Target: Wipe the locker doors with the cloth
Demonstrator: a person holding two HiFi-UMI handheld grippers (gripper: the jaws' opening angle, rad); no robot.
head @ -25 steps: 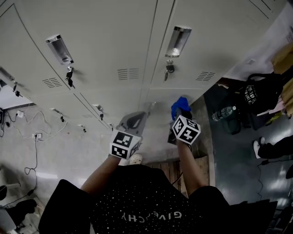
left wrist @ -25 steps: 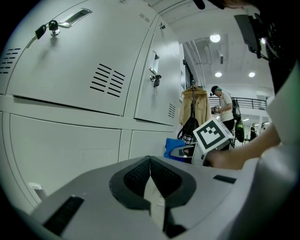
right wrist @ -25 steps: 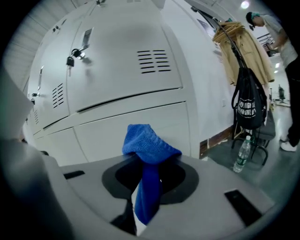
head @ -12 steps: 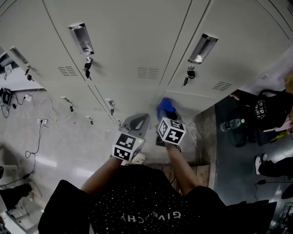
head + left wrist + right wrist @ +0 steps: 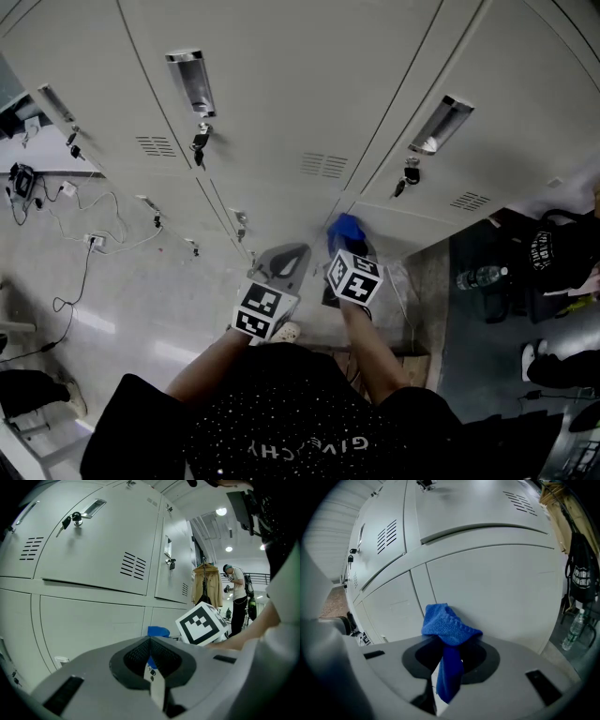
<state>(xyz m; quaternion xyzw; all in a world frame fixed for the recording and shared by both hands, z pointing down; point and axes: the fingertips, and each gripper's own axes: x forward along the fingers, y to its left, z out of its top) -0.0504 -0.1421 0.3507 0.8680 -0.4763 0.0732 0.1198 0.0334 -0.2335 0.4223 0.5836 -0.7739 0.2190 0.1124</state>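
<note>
Nearest the head camera, at the bottom of the frame, is the person's black shirt (image 5: 281, 422). Two bare forearms reach forward from it, side by side. Under them lies a pale speckled floor (image 5: 122, 309), with loose cables (image 5: 84, 244) along the left edge.

The left gripper (image 5: 285, 256) points at the lockers from the centre of the frame. Its jaws are pressed together with nothing between them, as the left gripper view shows (image 5: 150, 643). Just to its right, the right gripper (image 5: 346, 246) is clamped on a blue cloth (image 5: 345, 227). In the right gripper view, a strip of the cloth (image 5: 447, 623) hangs down between the closed jaws (image 5: 448, 654). A bunched fold stands above them, close against a lower door. Whether the fold touches that door cannot be told.

Beyond the grippers, grey locker doors (image 5: 281, 84) fill the upper half of the frame. All are closed, so their contents are hidden. Each upper door has a recessed handle (image 5: 190, 80), keys (image 5: 199, 145) hanging in its lock and a set of vent slits (image 5: 323, 165).

At the far right edge, a black bag (image 5: 553, 258) and a water bottle (image 5: 473, 278) sit on a darker floor. In the left gripper view, another person (image 5: 237, 597) stands far off at the right beside a hanging coat (image 5: 206, 585).
</note>
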